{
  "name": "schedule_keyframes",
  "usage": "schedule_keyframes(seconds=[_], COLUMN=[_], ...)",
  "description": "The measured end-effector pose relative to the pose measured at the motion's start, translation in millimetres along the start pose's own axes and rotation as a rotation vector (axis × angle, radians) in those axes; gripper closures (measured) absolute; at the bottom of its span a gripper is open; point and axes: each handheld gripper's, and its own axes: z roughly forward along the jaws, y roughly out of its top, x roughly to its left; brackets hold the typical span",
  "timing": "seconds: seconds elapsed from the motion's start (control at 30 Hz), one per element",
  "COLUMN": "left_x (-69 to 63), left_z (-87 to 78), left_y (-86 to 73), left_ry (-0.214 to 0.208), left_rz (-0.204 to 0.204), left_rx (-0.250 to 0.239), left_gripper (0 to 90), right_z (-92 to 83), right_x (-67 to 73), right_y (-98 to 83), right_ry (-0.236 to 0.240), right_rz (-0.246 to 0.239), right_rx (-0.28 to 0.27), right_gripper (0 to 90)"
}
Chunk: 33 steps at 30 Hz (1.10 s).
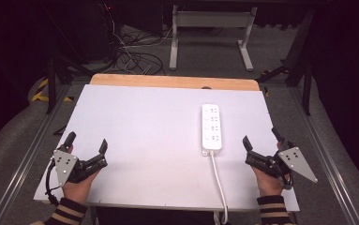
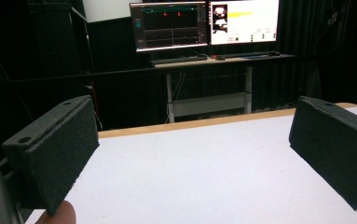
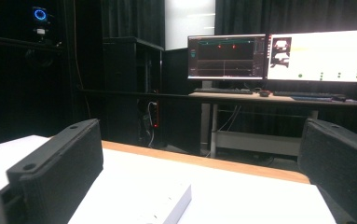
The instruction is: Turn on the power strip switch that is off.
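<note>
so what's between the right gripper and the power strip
Nothing: in the high view only bare white table top separates the open right gripper from the power strip; its cord trails toward the person.

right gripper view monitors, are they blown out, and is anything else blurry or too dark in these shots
Right gripper view: the right monitor glares near white, and the power strip is soft up close. Left gripper view: the near jaws blur slightly. High view: the white table is evenly lit, its surroundings almost black.

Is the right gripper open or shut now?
Open: the right gripper has its jaws spread wide with nothing between them, beside the power strip.
</note>
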Motion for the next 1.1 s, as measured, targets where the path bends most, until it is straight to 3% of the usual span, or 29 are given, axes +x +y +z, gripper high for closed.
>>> schedule_keyframes(seconds=[0.6,1.1], left_x=[0.1,0.1], left_z=[-2.1,-4.0], left_y=[1.1,1.6], left_ry=[0.003,0.003], left_rz=[0.0,-0.006], left_rx=[-0.001,-0.002], left_gripper=[1.8,1.8], right_z=[1.2,2.9], right_x=[3.2,4.6], right_y=[-6.5,-7.8], right_ry=[0.023,0.031], right_rz=[-0.01,-0.011], right_rx=[0.072,0.088], right_gripper=[2.4,3.0])
